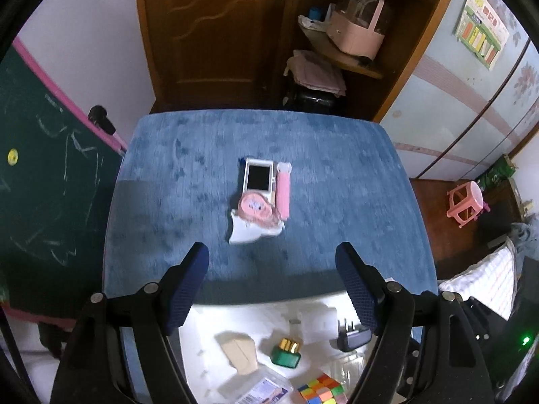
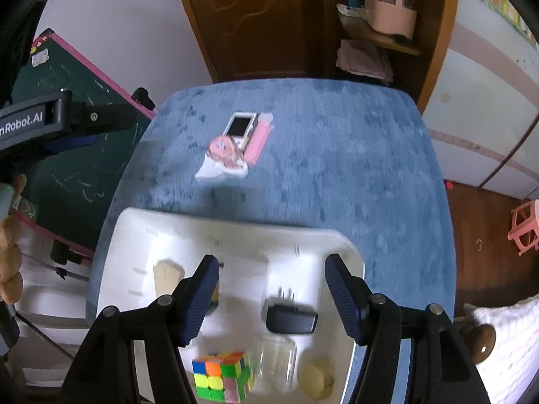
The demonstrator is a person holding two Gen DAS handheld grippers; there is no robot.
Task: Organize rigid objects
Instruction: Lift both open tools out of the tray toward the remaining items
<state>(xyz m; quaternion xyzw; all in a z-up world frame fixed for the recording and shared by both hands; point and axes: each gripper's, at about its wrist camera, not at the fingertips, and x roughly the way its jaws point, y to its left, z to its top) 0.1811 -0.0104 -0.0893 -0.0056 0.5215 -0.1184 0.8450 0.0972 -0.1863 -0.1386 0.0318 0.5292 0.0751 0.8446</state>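
While both tools, left tool (image 1: 271, 282) and right tool (image 2: 271, 294), hang open and empty above the white bin (image 2: 350, 252), three pieces wait mid-worktop (image 1: 353, 175): white device (image 1: 257, 176), pink bar (image 1: 283, 192), round pink toy (image 1: 256, 207). Next: reach forward, grip one.

Dim indoor light is leaving the room muted, while the white tray (image 2: 340, 245) is glaring, nearly washed out. Motion blur is smearing the blue tablecloth (image 1: 337, 175) in both views. Fisheye distortion is bending the edges, and black vignetting is darkening the corners.
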